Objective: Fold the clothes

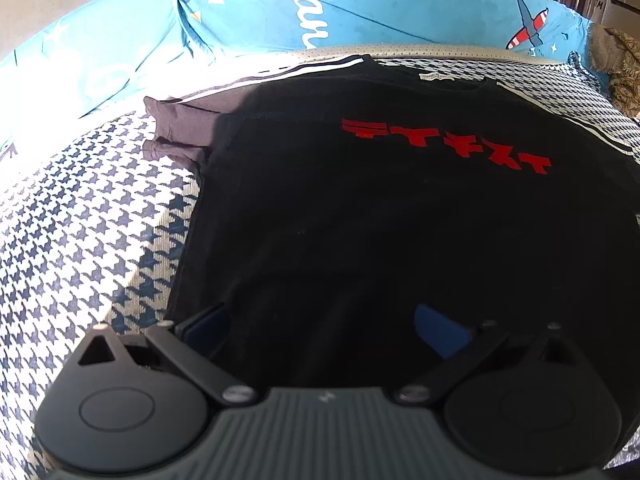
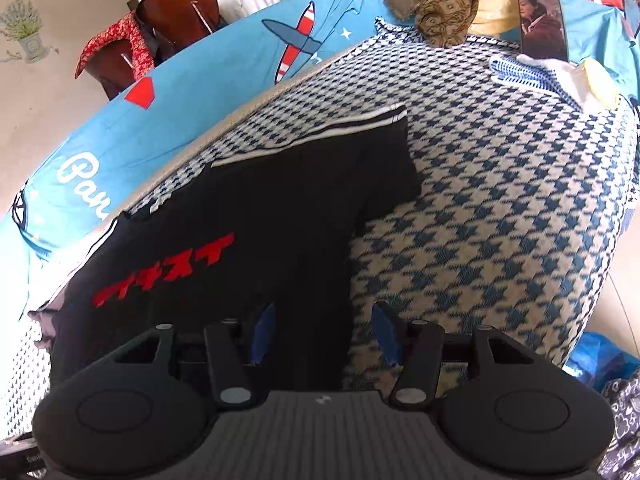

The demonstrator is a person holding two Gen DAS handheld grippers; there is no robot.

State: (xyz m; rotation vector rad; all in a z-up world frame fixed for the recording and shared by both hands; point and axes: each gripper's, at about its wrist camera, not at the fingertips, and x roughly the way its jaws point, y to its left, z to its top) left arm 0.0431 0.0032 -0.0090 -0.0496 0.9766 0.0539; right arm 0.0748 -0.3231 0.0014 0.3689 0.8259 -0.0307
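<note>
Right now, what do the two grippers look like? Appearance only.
Both match. The left gripper and right gripper each have matte black linkage arms with silver pivot pins, two round black side discs and a grey ribbed centre body with a small pale logo. The jaws carry blue pads. No cables, hands or sleeves show.

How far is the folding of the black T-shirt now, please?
Done: the black T-shirt lies spread flat on the houndstooth cover, red print up. In hand: nothing; the left gripper and right gripper hover open near its bottom edge. Left: every fold; both sleeves are out.
</note>
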